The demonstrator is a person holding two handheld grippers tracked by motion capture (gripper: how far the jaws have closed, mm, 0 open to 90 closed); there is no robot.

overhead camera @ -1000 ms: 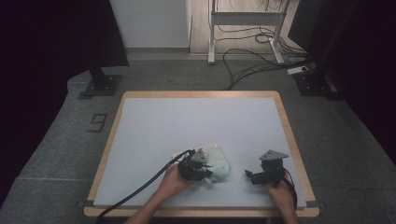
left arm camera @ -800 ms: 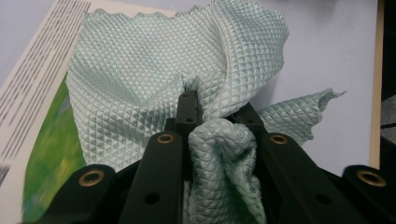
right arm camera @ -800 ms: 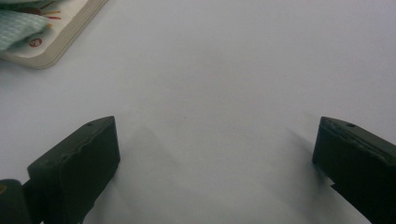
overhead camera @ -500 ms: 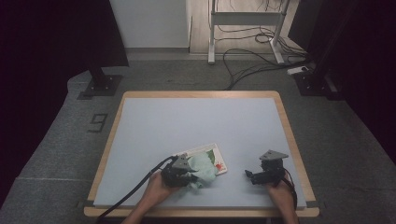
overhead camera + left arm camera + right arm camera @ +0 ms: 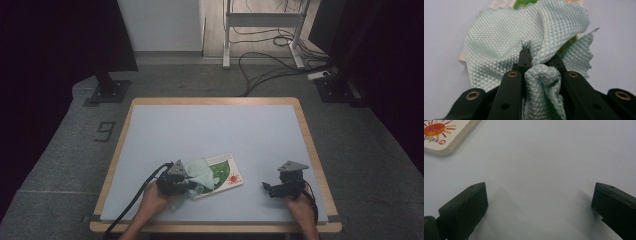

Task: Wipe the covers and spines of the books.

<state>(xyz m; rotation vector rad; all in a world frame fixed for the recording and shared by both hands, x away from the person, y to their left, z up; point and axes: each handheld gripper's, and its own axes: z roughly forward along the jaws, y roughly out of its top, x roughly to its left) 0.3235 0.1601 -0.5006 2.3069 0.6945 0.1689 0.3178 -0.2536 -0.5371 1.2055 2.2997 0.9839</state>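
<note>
A pale green waffle-weave cloth point(image 5: 201, 171) lies bunched near the table's front left, partly over a thin book point(image 5: 229, 176) with a green cover and a red sun in its white corner. My left gripper point(image 5: 192, 184) sits at the cloth's left end and is shut on a fold of it. In the left gripper view the cloth point(image 5: 499, 37) wraps around the left gripper point(image 5: 540, 59), with a roll of fabric squeezed between the jaws. My right gripper point(image 5: 268, 188) rests low on the table at the front right, open and holding nothing. In the right gripper view the right gripper point(image 5: 540, 197) has the book's corner point(image 5: 441, 135) far to its left.
The pale blue table top point(image 5: 215, 125) has a wooden rim point(image 5: 117, 150). Beyond it, on the grey floor, are cables point(image 5: 270, 60), a white stand's legs point(image 5: 227, 30), black stand bases point(image 5: 107, 90) and a "9" marking point(image 5: 105, 131).
My left gripper has pulled the cloth leftward and toward the front edge, uncovering the book that was hidden under it. The right gripper has stayed in place.
</note>
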